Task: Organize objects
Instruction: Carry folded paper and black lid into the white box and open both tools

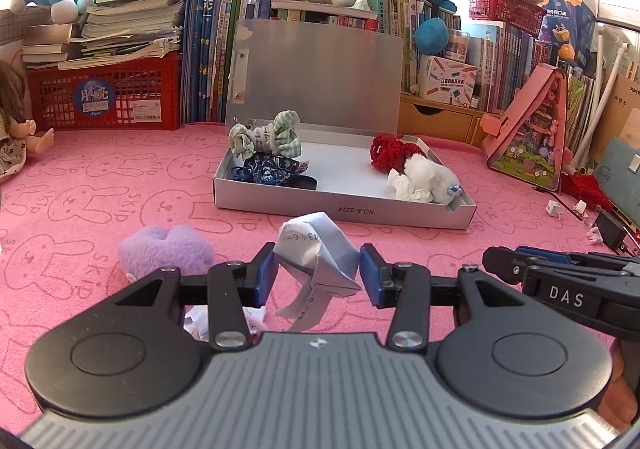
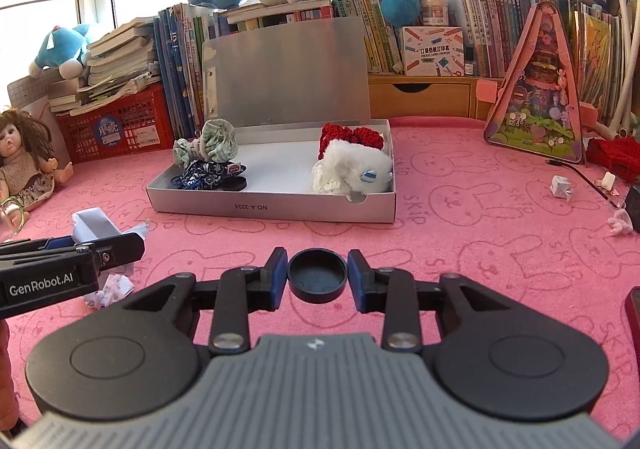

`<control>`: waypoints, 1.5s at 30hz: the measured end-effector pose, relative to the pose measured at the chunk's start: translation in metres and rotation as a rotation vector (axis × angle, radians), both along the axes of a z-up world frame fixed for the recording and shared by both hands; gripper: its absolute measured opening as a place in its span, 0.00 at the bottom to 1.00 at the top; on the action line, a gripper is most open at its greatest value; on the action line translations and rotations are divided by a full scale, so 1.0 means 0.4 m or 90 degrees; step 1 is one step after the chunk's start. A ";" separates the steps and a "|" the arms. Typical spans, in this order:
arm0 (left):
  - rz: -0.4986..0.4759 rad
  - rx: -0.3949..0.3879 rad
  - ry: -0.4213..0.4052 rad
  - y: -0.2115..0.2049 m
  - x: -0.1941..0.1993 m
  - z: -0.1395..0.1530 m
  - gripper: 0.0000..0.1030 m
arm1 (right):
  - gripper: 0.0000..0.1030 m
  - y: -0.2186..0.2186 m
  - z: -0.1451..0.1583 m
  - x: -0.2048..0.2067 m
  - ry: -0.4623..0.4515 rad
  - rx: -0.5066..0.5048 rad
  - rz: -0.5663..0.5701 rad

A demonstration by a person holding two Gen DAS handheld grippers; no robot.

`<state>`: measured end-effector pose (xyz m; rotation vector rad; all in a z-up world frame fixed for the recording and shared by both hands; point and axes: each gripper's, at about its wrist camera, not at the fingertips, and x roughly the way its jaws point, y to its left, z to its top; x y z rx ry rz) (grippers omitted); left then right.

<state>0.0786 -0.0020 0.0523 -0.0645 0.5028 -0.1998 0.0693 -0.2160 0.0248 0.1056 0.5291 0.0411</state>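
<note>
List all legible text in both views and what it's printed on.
"NO.A-2224", upside down, on the silver box front wall.
"GenRobot.AI" on the left gripper body.
"DAS" on the right gripper body.
"SKIP", repeated on the pink bunny mat.
"POCKET LABEL PRINTER" on the white carton.
"Moon" on the red crate sticker.
"÷ 6 =" among handwritten sums on the folded paper.
Book spines and blue package: too small to read.

box front wall [image 2: 272, 209]: "NO.A-2224", upside down
left gripper [image 2: 72, 281]: "GenRobot.AI"
right gripper [image 1: 566, 297]: "DAS"
pink mat [image 2: 460, 249]: "SKIP"
red crate [image 1: 96, 97]: "Moon"
</note>
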 end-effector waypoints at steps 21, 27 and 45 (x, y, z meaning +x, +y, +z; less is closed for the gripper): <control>0.022 -0.050 -0.024 0.036 0.248 0.080 0.49 | 0.36 -0.033 0.088 0.213 0.015 0.025 0.013; 0.027 -0.026 -0.009 0.007 0.343 0.059 0.49 | 0.36 -0.021 0.092 0.300 0.026 0.037 0.013; 0.002 -0.002 0.092 -0.030 0.525 -0.053 0.49 | 0.36 -0.025 -0.018 0.460 0.121 0.148 0.020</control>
